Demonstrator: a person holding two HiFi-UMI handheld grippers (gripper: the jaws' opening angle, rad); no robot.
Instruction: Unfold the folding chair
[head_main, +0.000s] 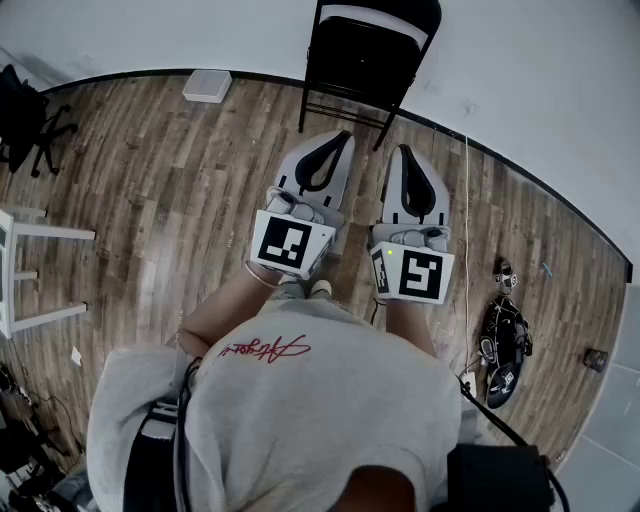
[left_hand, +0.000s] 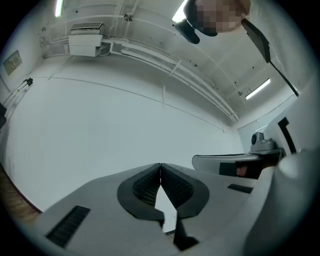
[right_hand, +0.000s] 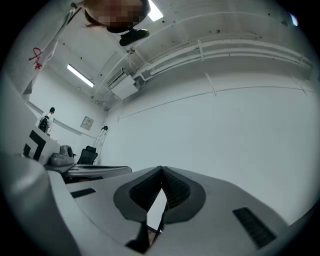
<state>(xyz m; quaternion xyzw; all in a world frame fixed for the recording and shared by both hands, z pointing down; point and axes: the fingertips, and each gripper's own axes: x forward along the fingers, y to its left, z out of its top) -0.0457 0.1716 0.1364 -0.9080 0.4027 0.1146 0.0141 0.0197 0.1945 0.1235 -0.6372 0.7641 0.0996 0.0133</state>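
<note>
A black folding chair (head_main: 365, 55) stands on the wood floor against the white wall, straight ahead of me. Its legs (head_main: 303, 115) are on the floor; how far its seat is folded I cannot tell. My left gripper (head_main: 340, 138) and right gripper (head_main: 404, 150) are held side by side just short of the chair, apart from it. Both are shut with nothing between their pads. In the left gripper view the left gripper (left_hand: 160, 165) faces only bare wall, with the right gripper (left_hand: 235, 162) beside it. The right gripper (right_hand: 161, 170) also faces the wall, with the left gripper (right_hand: 95, 172) alongside.
A white box (head_main: 207, 86) sits at the wall to the chair's left. A black office chair (head_main: 25, 125) and a white table (head_main: 20, 270) stand at far left. A thin cable (head_main: 467, 220) and dark gear (head_main: 505, 340) lie on the floor at right.
</note>
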